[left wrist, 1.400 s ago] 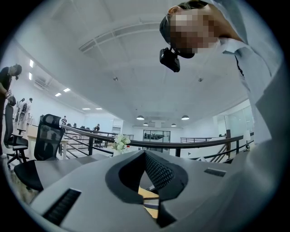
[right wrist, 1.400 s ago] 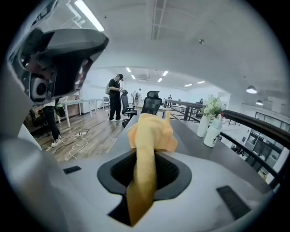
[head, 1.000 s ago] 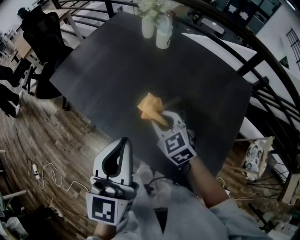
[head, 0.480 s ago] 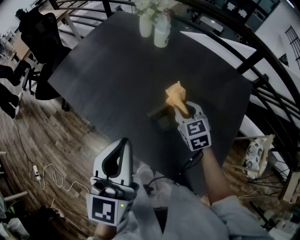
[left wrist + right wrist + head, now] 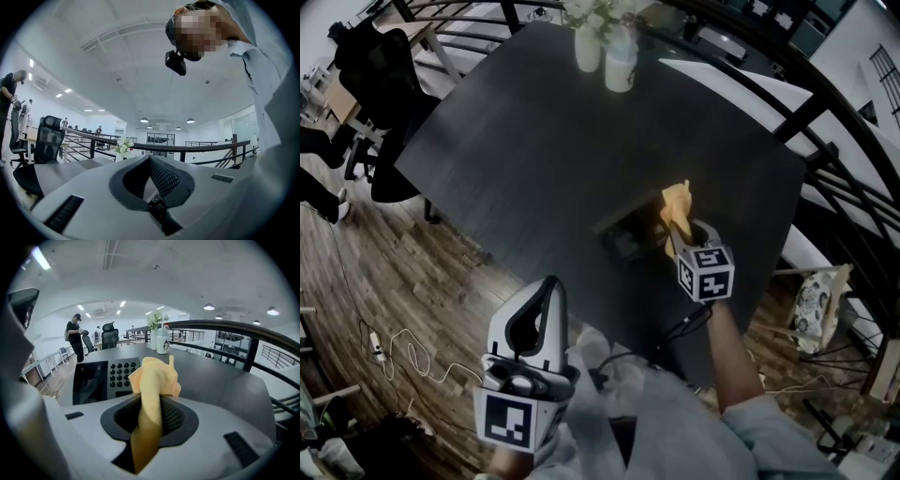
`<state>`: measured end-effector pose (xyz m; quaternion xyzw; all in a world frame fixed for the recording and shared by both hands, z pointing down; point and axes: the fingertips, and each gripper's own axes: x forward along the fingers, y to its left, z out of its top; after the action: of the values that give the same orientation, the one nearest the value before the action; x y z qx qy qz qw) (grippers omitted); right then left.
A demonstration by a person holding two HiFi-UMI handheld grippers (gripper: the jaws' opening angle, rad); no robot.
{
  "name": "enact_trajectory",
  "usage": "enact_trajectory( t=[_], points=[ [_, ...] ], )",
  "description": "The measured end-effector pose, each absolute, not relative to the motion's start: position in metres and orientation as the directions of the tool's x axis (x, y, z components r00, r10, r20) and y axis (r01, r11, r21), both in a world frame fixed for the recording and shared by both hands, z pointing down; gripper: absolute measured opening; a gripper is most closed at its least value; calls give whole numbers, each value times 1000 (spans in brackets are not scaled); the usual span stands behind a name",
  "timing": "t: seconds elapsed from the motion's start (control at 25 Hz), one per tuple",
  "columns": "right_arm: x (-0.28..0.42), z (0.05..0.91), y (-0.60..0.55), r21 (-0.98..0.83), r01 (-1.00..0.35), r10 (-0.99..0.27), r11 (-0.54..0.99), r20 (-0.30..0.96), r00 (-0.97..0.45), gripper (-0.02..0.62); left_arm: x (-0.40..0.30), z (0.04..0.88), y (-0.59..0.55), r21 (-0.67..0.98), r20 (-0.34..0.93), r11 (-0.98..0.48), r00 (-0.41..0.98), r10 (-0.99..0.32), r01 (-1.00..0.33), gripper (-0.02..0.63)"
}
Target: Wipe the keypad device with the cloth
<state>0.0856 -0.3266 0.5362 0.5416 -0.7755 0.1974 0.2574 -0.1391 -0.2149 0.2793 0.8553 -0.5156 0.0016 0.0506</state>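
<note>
The dark keypad device (image 5: pixel 625 234) lies near the table's front edge; the right gripper view shows its rows of round keys and dark screen (image 5: pixel 105 377). My right gripper (image 5: pixel 681 231) (image 5: pixel 152 399) is shut on the yellow cloth (image 5: pixel 677 200) (image 5: pixel 153 373). The cloth bunches up from the jaws at the device's right end. Whether the cloth touches the device is unclear. My left gripper (image 5: pixel 550 287) (image 5: pixel 150 158) is held low, off the table's front edge, shut with nothing in it.
Two white vases with flowers (image 5: pixel 605 52) (image 5: pixel 159 341) stand at the far edge of the dark table (image 5: pixel 525 131). A black railing (image 5: pixel 825 159) runs along the right. An office chair (image 5: pixel 380 66) and floor cables (image 5: pixel 394 352) are at the left. A person (image 5: pixel 74 336) stands far off.
My right gripper has swept the cloth from the device's left side to its right end, uncovering the keypad. The left gripper has stayed in place.
</note>
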Motion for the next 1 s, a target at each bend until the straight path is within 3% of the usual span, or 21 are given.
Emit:
enact_trajectory(
  t=[0.4,1.0],
  points=[
    [78,567,-279,-77,-950,-692,301,668,-273,101,-135,279,-213,83,54,-481,486,-872,-873,14],
    [-29,564,-215,-156,-802,-530,577,675,-513,101,-134,274,-209,83,41,-481,485,-873,-873,14]
  ],
)
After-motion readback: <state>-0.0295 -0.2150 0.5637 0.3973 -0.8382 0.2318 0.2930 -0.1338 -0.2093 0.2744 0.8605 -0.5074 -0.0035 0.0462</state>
